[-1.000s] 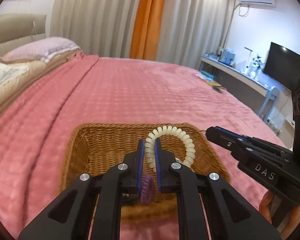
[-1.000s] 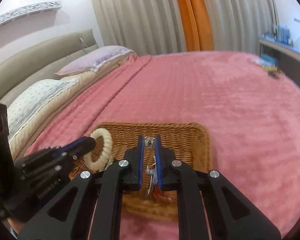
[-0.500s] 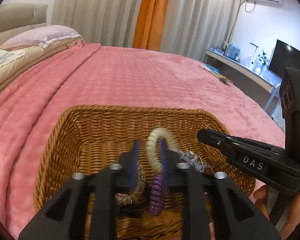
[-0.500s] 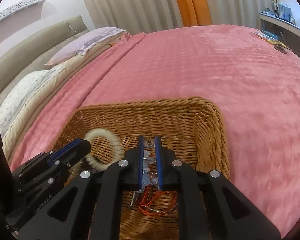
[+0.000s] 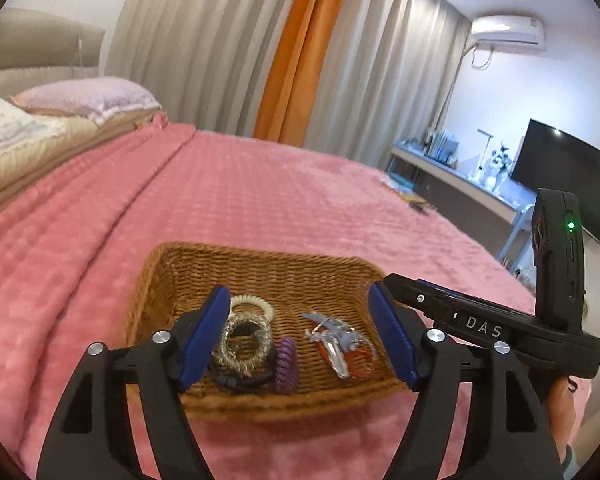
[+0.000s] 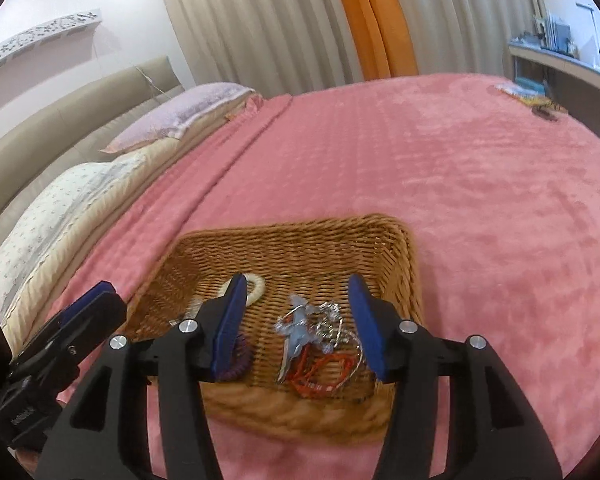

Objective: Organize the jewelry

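Right gripper (image 6: 298, 320) spread wide, wicker basket (image 6: 412, 276), seemingly tangled jewelry (image 6: 316, 340)

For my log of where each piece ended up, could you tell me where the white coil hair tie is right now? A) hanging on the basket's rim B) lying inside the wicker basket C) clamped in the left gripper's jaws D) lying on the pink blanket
B: the white coil hair tie lies inside the wicker basket, and the left gripper has its jaws spread wide and empty.
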A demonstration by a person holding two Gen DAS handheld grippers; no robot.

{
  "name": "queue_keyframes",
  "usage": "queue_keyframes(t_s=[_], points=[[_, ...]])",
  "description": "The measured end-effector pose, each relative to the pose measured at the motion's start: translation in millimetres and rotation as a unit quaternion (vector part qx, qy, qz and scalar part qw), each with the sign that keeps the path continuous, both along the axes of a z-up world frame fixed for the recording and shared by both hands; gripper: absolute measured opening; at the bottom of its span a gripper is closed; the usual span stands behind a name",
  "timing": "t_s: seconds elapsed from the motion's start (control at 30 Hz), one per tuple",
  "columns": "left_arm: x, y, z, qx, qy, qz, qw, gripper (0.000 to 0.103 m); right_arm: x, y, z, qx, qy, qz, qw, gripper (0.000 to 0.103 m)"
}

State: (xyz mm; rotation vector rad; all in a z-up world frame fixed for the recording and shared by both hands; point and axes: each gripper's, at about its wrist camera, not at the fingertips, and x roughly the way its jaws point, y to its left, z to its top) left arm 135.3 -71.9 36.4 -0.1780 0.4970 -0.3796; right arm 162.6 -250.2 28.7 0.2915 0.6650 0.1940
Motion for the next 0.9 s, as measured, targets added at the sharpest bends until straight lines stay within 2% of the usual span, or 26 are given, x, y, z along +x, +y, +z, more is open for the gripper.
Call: queue_keyframes(t_s=[0.07, 0.1, 0.2, 0.23, 0.37, 0.47, 0.57, 0.67, 0.9], points=[[-22.7, 6.2, 11.6, -0.004, -0.026, 0.016, 0.9995, 0.080, -22.6, 3.1, 13.0, -0.014, -0.019, -0.004, 1.000, 0.053], [-34.6, 9.5, 17.6, -0.004, -0.037, 0.026, 0.9990, 0.085, -30.0, 3.5, 17.1, -0.019, -0.027, -0.006, 0.999, 0.058], [-61.9, 16.4, 30.9, -0.001, -0.061, 0.042, 0.9972, 0.091, -64.9, 5.1, 31.6, -0.031, -0.055, -0.012, 0.998, 0.061], [-74.2, 19.2, 35.4, 0.002, -0.070, 0.049, 0.9963, 0.094, -76.0, 4.9, 35.0, -0.031, -0.062, -0.014, 0.997, 0.065], [-111.8, 27.1, 42.5, 0.010, -0.093, 0.074, 0.9928, 0.095, -116.3, 3.7, 38.9, -0.038, -0.090, -0.029, 0.995, 0.078], [-132.6, 28.7, 34.5, 0.030, -0.099, 0.084, 0.9911, 0.095, -146.5, 4.3, 32.0, -0.051, -0.111, -0.044, 0.991, 0.085], [-146.3, 27.6, 20.5, 0.048, -0.103, 0.092, 0.9893, 0.095, -167.1, 4.2, 19.8, -0.057, -0.125, -0.051, 0.989, 0.086], [-157.7, 29.2, 3.8, 0.054, -0.110, 0.089, 0.9885, 0.095, -176.7, 5.9, 6.8, -0.069, -0.132, -0.065, 0.987, 0.086], [-156.2, 32.1, -18.3, 0.087, -0.126, 0.149, 0.9769, 0.095, -181.4, 23.2, -26.4, -0.104, -0.135, -0.073, 0.983, 0.087]])
